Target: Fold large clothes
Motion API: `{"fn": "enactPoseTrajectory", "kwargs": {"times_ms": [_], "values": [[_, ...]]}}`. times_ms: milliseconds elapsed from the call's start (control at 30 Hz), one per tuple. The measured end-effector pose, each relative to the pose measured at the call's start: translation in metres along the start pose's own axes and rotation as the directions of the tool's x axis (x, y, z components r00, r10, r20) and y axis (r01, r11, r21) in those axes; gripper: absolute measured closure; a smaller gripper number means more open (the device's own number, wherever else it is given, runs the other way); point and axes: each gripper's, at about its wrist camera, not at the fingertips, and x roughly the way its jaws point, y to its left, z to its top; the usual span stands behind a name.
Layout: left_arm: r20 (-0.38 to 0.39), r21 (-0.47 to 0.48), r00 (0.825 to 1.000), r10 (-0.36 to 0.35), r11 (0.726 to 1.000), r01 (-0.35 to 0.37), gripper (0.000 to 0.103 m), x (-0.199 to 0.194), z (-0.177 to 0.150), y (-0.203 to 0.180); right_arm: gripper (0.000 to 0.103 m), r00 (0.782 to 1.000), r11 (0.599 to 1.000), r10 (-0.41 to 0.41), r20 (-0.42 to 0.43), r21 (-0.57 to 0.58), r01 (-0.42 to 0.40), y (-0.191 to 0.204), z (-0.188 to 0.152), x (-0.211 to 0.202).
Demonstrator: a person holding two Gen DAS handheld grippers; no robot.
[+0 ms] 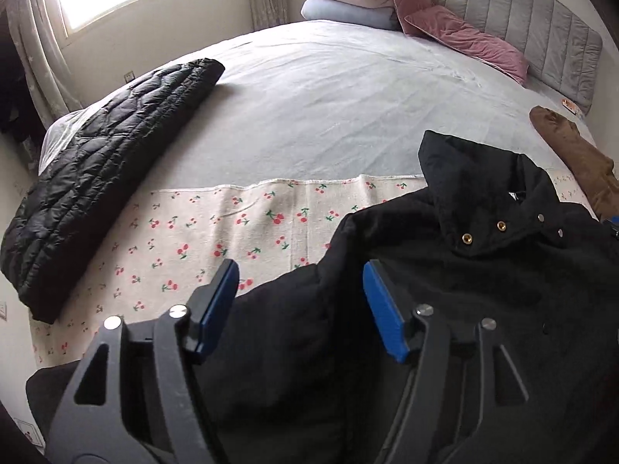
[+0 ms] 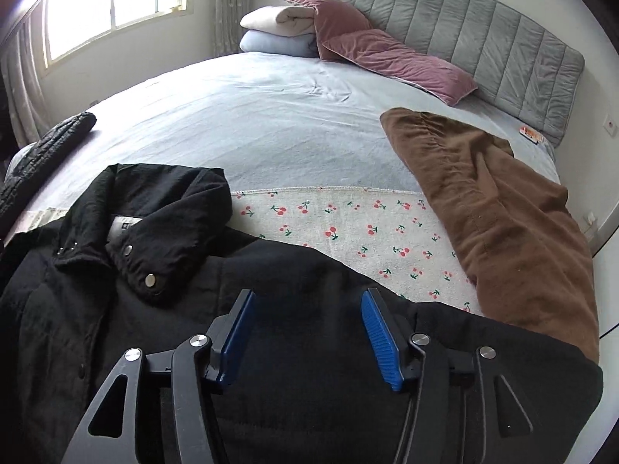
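Observation:
A black coat (image 1: 445, 290) with snap buttons lies spread on the cherry-print cloth (image 1: 216, 239) at the near edge of the bed, collar pointing away. My left gripper (image 1: 300, 270) is open and empty, above the coat's left shoulder and sleeve. In the right wrist view the same coat (image 2: 271, 348) fills the lower frame, collar (image 2: 162, 224) at the left. My right gripper (image 2: 307, 301) is open and empty above the coat's right shoulder area.
A folded black quilted jacket (image 1: 104, 178) lies at the bed's left edge. A brown garment (image 2: 495, 224) lies at the right. Pink pillows (image 2: 390, 58), folded blankets (image 2: 274, 31) and a grey headboard (image 2: 483, 34) are at the far end. The grey sheet (image 1: 329, 108) spans the middle.

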Motion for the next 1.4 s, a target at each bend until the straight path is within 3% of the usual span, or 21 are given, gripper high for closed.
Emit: {"fn": "enactPoseTrajectory", "kwargs": {"times_ms": [100,267,367,433,600,733,767,833,867,900,933,1000,1033,1100,1167,1200,1233,1300,1333,1367,1400], "values": [[-0.023,-0.007,0.999,0.033,0.999,-0.033,0.026,-0.042,-0.023,0.039,0.037,0.998,0.998,0.055,0.003,0.006,-0.055,0.010,-0.002,-0.028],[-0.082,-0.106,0.991,0.107,0.988,-0.115,0.021,-0.099,-0.090,0.111,0.035,0.994,0.994,0.106,0.001,-0.008,-0.106,0.032,-0.016,-0.062],[-0.148,-0.225,0.981,0.123,0.962,-0.155,0.021,-0.115,-0.135,0.166,0.035,0.990,0.990,0.138,0.004,-0.013,-0.138,0.043,-0.026,-0.080],[-0.196,-0.331,0.976,0.100,0.929,-0.162,0.021,-0.120,-0.166,0.201,0.035,0.986,0.986,0.166,-0.002,-0.013,-0.166,0.049,-0.032,-0.089],[-0.270,-0.577,0.963,0.014,0.798,-0.174,0.021,-0.113,-0.238,0.267,0.035,0.982,0.982,0.186,-0.016,-0.040,-0.187,0.064,-0.047,-0.105],[-0.226,-0.744,0.968,-0.105,0.661,-0.102,0.021,-0.092,-0.278,0.294,0.035,0.982,0.981,0.184,-0.041,-0.058,-0.187,0.073,-0.062,-0.106],[-0.173,-0.797,0.972,-0.158,0.603,-0.044,0.021,-0.086,-0.287,0.300,0.035,0.982,0.981,0.183,-0.050,-0.058,-0.186,0.075,-0.065,-0.104],[-0.044,-0.870,0.969,-0.242,0.486,0.082,0.043,-0.078,-0.298,0.308,0.035,0.981,0.981,0.181,-0.072,-0.053,-0.185,0.075,-0.072,-0.101],[-0.010,-0.893,0.969,-0.248,0.438,0.103,0.064,-0.076,-0.301,0.310,0.035,0.980,0.982,0.180,-0.080,-0.048,-0.184,0.075,-0.074,-0.099],[0.004,-0.901,0.975,-0.224,0.423,0.101,0.082,-0.077,-0.299,0.311,0.035,0.980,0.982,0.179,-0.087,-0.042,-0.183,0.073,-0.076,-0.098],[0.005,-0.892,0.981,-0.196,0.442,0.093,0.084,-0.082,-0.291,0.311,0.035,0.980,0.983,0.176,-0.091,-0.037,-0.180,0.072,-0.078,-0.098],[0.011,-0.841,0.996,-0.089,0.537,0.058,0.088,-0.101,-0.263,0.305,0.035,0.981,0.985,0.168,-0.095,-0.032,-0.172,0.070,-0.080,-0.097],[0.057,-0.818,0.998,-0.042,0.571,0.071,0.089,-0.116,-0.247,0.304,0.035,0.982,0.986,0.162,-0.097,-0.032,-0.166,0.068,-0.080,-0.098],[0.164,-0.790,0.983,0.079,0.608,0.083,0.089,-0.148,-0.219,0.309,0.035,0.983,0.987,0.151,-0.102,-0.032,-0.155,0.066,-0.081,-0.098],[0.166,-0.760,0.953,0.252,0.649,-0.039,0.089,-0.163,-0.192,0.315,0.035,0.985,0.989,0.140,-0.100,-0.034,-0.144,0.063,-0.081,-0.101],[0.135,-0.753,0.954,0.269,0.653,-0.078,0.087,-0.156,-0.182,0.319,0.035,0.986,0.990,0.136,-0.098,-0.032,-0.140,0.061,-0.082,-0.102],[0.061,-0.745,0.958,0.281,0.652,-0.144,0.084,-0.144,-0.172,0.320,0.035,0.986,0.990,0.134,-0.096,-0.028,-0.137,0.058,-0.083,-0.104],[-0.106,-0.682,0.946,0.308,0.669,-0.294,0.079,-0.121,-0.159,0.309,0.035,0.986,0.990,0.141,-0.094,-0.015,-0.143,0.048,-0.087,-0.109],[-0.139,-0.644,0.936,0.322,0.689,-0.333,0.078,-0.118,-0.157,0.299,0.035,0.985,0.989,0.145,-0.095,-0.008,-0.147,0.043,-0.089,-0.112],[-0.135,-0.612,0.934,0.329,0.714,-0.340,0.071,-0.120,-0.160,0.291,0.035,0.984,0.989,0.151,-0.095,0.001,-0.151,0.037,-0.093,-0.115],[-0.116,-0.577,0.936,0.333,0.744,-0.337,0.054,-0.123,-0.159,0.278,0.035,0.983,0.987,0.159,-0.097,0.010,-0.159,0.030,-0.096,-0.119]]}}
